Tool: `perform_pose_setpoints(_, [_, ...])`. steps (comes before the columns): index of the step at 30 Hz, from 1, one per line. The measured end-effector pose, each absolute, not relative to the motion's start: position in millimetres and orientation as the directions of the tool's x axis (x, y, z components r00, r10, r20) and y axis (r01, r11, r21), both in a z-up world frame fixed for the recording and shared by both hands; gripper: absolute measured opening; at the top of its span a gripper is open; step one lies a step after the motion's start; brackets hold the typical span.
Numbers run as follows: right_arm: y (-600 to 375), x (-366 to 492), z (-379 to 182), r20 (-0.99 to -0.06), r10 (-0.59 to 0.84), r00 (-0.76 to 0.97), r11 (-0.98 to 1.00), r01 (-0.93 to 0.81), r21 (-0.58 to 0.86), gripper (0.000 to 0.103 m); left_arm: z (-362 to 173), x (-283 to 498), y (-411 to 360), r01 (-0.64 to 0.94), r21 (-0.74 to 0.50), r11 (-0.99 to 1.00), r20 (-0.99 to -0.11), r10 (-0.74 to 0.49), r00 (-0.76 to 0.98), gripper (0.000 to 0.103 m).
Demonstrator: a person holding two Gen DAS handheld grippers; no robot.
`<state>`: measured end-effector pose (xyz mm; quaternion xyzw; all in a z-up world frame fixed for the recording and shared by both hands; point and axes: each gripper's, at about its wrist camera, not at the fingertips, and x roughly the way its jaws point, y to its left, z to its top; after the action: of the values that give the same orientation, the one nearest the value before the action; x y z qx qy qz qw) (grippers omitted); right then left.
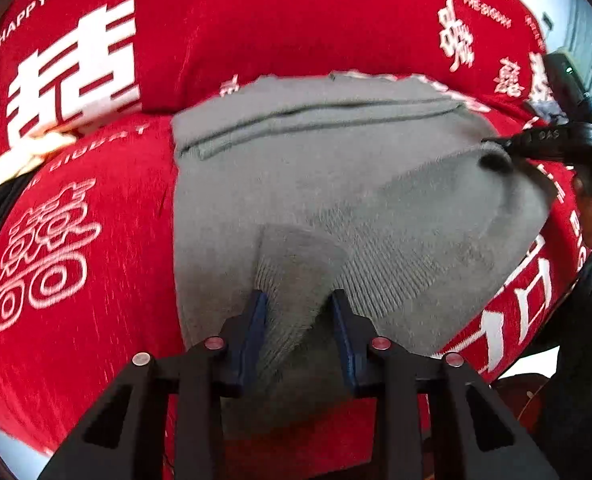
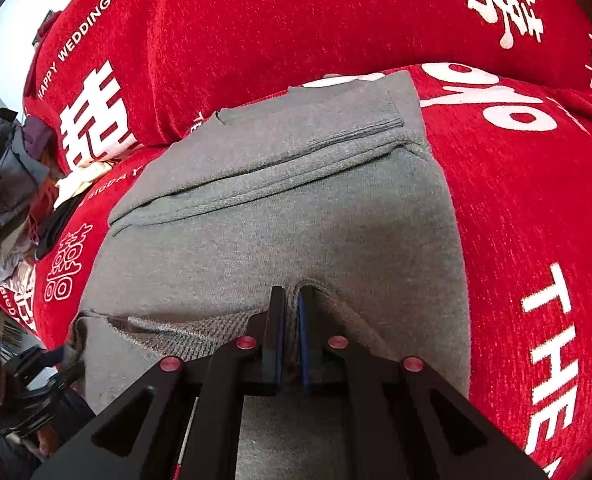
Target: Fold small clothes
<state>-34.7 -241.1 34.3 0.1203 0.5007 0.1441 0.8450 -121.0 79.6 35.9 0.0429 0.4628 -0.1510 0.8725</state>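
Note:
A grey knit garment (image 1: 296, 168) (image 2: 276, 220) lies flat on a red cloth, its folded band at the far side. My left gripper (image 1: 297, 300) has a raised fold of the garment's ribbed near hem between its blue pads, and the fabric fills the gap. My right gripper (image 2: 292, 294) is shut on a thin pinch of the same hem. In the left wrist view the right gripper (image 1: 495, 146) shows at the garment's right corner, lifting that edge a little. In the right wrist view the left gripper (image 2: 36, 380) is a dark shape at the lower left.
The red cloth (image 1: 96, 360) (image 2: 515, 200) with white lettering covers the surface and rises into a fold behind the garment. A pile of mixed clothes (image 2: 4, 184) sits at the far left. A hand (image 1: 591, 208) holds the right gripper's handle.

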Motion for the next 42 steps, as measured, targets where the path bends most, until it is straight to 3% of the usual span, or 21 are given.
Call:
perform_pose_setpoints(1, [-241,-35,35,-0.812,0.362,0.457,0.931,-0.125,0.344,0.007,38,-120,82,0.301,-0.084,0.95,-0.821,-0.238,0.52,0.011])
perform_pose_setpoints(8, [-254,-47,59,-0.764,0.454,0.459,0.891,-0.215,0.4,0.013,35,-103,105,0.244,-0.206,0.948,-0.821,-0.303,0.484,0.009])
perform_pose_setpoints(10, [-261,-53,72,-0.765,0.425,0.484,0.904,-0.26,0.338,0.037,32,-95,112,0.212,-0.249,0.945,-0.821,-0.322,0.471,0.009])
perform_pose_setpoints(11, [-265,-59,79,-0.77,0.384,0.509,0.919,-0.288,0.267,0.068,32,-95,113,0.211,-0.254,0.944,-0.821,-0.326,0.469,0.009])
perform_pose_setpoints(12, [-268,-64,84,-0.768,0.354,0.534,0.927,-0.306,0.215,0.086,32,-94,111,0.218,-0.243,0.945,-0.826,-0.32,0.465,0.009])
perform_pose_setpoints(13, [-271,-70,89,-0.755,0.331,0.566,0.931,-0.327,0.163,0.086,32,-96,110,0.228,-0.229,0.946,-0.827,-0.312,0.467,0.009])
perform_pose_setpoints(15, [-275,-82,97,-0.734,0.331,0.594,0.916,-0.39,0.097,0.086,33,-99,104,0.26,-0.183,0.948,-0.83,-0.291,0.476,0.009])
perform_pose_setpoints(17, [-271,-84,98,-0.741,0.361,0.566,0.889,-0.449,0.09,0.086,34,-98,103,0.264,-0.175,0.948,-0.836,-0.285,0.469,0.036])
perform_pose_setpoints(18, [-265,-82,96,-0.75,0.364,0.552,0.873,-0.482,0.069,0.086,33,-97,104,0.255,-0.185,0.949,-0.838,-0.288,0.463,0.072])
perform_pose_setpoints(19, [-257,-79,94,-0.759,0.362,0.541,0.86,-0.508,0.048,0.086,34,-98,107,0.234,-0.193,0.953,-0.831,-0.286,0.478,0.087])
perform_pose_setpoints(20, [-248,-75,91,-0.769,0.361,0.527,0.841,-0.541,0.024,0.086,36,-100,110,0.223,-0.196,0.955,-0.82,-0.284,0.496,0.087])
perform_pose_setpoints(21, [-240,-68,86,-0.779,0.363,0.511,0.824,-0.567,0.012,0.086,36,-100,111,0.229,-0.212,0.95,-0.812,-0.302,0.5,0.079])
perform_pose_setpoints(22, [-234,-60,80,-0.789,0.367,0.492,0.811,-0.585,0.013,0.086,35,-99,112,0.234,-0.23,0.945,-0.814,-0.318,0.486,0.051])
perform_pose_setpoints(23, [-227,-49,73,-0.801,0.376,0.466,0.798,-0.602,0.024,0.086,30,-94,112,0.232,-0.255,0.939,-0.83,-0.335,0.446,0.037])
perform_pose_setpoints(24, [-219,-39,64,-0.813,0.383,0.439,0.788,-0.615,0.039,0.084,29,-93,112,0.228,-0.256,0.939,-0.829,-0.335,0.447,0.034])
perform_pose_setpoints(25, [-214,-32,57,-0.822,0.384,0.419,0.782,-0.621,0.049,0.082,31,-93,113,0.231,-0.256,0.939,-0.822,-0.337,0.459,0.021])
perform_pose_setpoints(26, [-207,-22,46,-0.838,0.389,0.383,0.772,-0.631,0.07,0.063,32,-93,112,0.236,-0.256,0.937,-0.825,-0.339,0.453,0.009])
perform_pose_setpoints(27, [-202,-17,38,-0.85,0.394,0.351,0.765,-0.638,0.091,0.037,33,-93,112,0.236,-0.254,0.938,-0.826,-0.337,0.451,0.008])
perform_pose_setpoints(28, [-200,-12,33,-0.855,0.401,0.328,0.763,-0.637,0.113,0.036,34,-94,112,0.233,-0.252,0.939,-0.825,-0.334,0.455,0.007])
perform_pose_setpoints(29, [-201,-13,36,-0.839,0.418,0.347,0.767,-0.629,0.122,0.008,36,-95,112,0.232,-0.25,0.94,-0.825,-0.332,0.457,0.007])
perform_pose_setpoints(42, [-260,-29,129,-0.642,0.494,0.586,0.858,-0.451,0.248,0.008,123,-33,126,0.157,-0.376,0.913,-0.687,-0.388,0.614,0.007])
